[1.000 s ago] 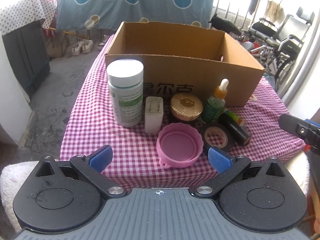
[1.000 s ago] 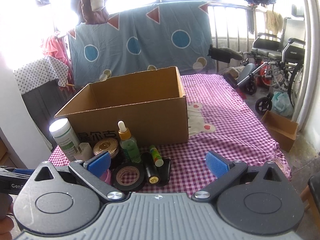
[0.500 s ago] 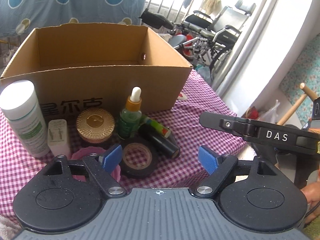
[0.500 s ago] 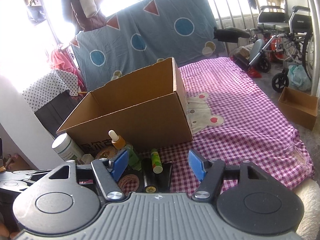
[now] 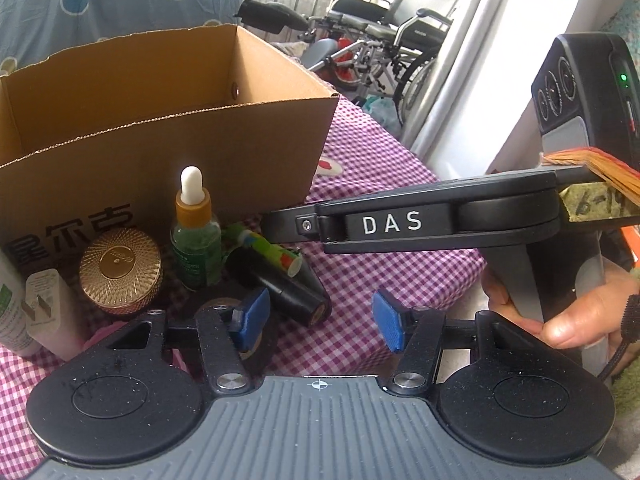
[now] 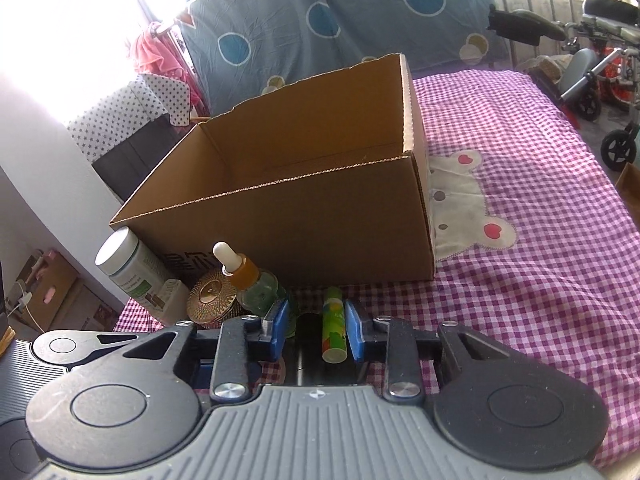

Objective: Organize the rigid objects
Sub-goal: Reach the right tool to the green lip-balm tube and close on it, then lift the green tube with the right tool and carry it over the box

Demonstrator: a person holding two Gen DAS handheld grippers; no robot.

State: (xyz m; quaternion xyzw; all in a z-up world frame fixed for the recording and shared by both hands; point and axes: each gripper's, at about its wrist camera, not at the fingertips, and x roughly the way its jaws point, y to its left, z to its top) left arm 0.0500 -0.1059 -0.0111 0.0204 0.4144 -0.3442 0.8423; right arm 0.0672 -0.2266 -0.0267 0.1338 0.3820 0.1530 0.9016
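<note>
1. A white-capped bottle point(image 6: 128, 268) and a gold-lidded jar point(image 6: 212, 296) stand at the left of the checked tabletop point(image 6: 540, 264), before the open cardboard box point(image 6: 304, 184).
2. A dropper bottle point(image 6: 248, 284) stands beside them.
3. The left hand-held gripper point(image 5: 318, 322) hovers with jaws wide apart, holding nothing, above a black tube point(image 5: 296, 292).
4. The right hand-held gripper point(image 6: 314, 330), jaws narrowed, brackets a green-labelled tube point(image 6: 334, 330); contact cannot be told.

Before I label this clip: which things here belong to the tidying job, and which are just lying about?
Job:
cardboard box
dropper bottle
green tube
black cylinder
gold-lidded jar
white bottle
tape roll

Lying about:
wheelchair
blue sheet
</note>
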